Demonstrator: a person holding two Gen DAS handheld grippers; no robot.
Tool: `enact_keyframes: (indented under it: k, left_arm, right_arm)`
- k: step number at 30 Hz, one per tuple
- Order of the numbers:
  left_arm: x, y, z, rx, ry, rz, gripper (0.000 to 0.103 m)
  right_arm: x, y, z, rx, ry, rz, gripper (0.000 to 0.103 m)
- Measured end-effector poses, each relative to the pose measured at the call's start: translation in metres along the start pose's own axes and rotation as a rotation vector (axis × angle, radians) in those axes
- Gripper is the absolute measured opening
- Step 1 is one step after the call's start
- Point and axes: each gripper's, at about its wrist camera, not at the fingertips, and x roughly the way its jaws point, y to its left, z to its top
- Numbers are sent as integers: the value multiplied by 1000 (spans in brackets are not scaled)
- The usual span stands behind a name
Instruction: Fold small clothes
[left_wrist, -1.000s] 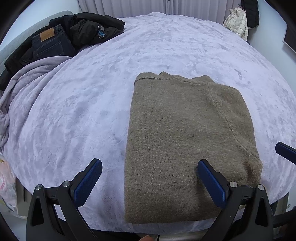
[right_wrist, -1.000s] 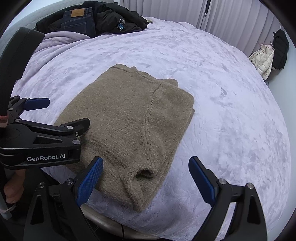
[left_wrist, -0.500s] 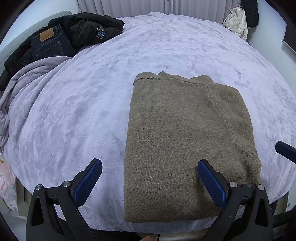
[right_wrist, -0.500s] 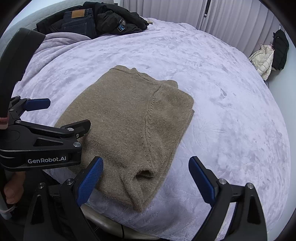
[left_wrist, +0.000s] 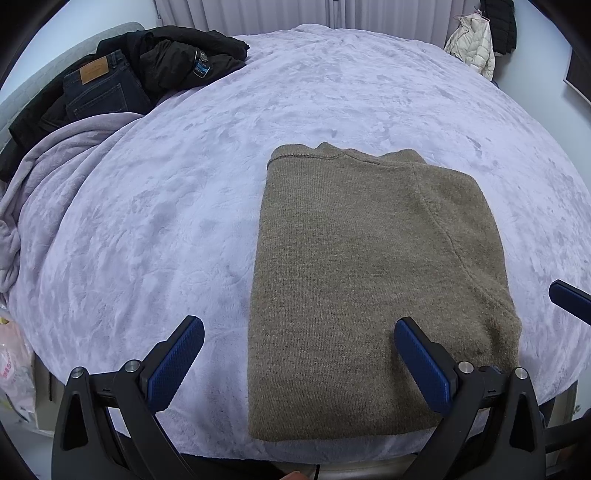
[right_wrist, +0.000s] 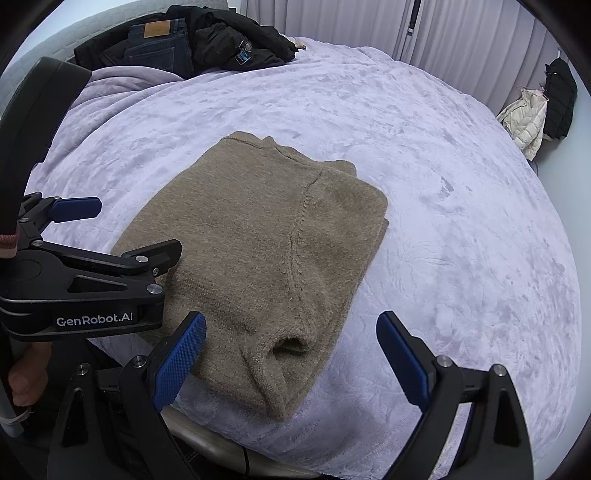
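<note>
— Where's the sweater sitting right now?

— The tan sweater (left_wrist: 373, 280) fills the centre and lower right of my left wrist view, lying flat on the lilac bedspread (left_wrist: 184, 206), already folded into a rough rectangle with the neckline at the far edge. I judge it sits close to the near edge of the bed so I can reach it without stretching.

— And your grippers?

— My left gripper (left_wrist: 299, 362) is spread wide with nothing in it; one blue pad sits over the bare bedspread at lower left, the other over the sweater's near part. My right gripper (right_wrist: 291, 362) is just as wide and also empty, straddling the near corner where the folded sleeve's cuff (right_wrist: 290, 343) gapes open. Neither one touches the knit, as far as I can tell.

— Why hold back like that?

— Probably to check the fold. The layers look fairly square, so I'd guess little remains beyond tidying that cuff.

— What's the pile in the upper left?

— Dark jeans (left_wrist: 101, 88) and a black jacket (left_wrist: 177, 59), well apart from the sweater, beside a bunched blanket (left_wrist: 44, 184). They look unfolded, perhaps waiting their turn.
</note>
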Motion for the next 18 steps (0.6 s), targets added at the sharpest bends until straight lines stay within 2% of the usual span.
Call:
enact_keyframes:
  k: [12, 18]
  left_arm:
    - [-4, -7, 2, 14, 1, 23, 103]
    - [-11, -35, 10, 71, -17, 47, 103]
  right_arm:
    - [-5, -6, 0, 3, -30, 18, 95]
    - [-8, -25, -8, 27, -62, 34, 95]
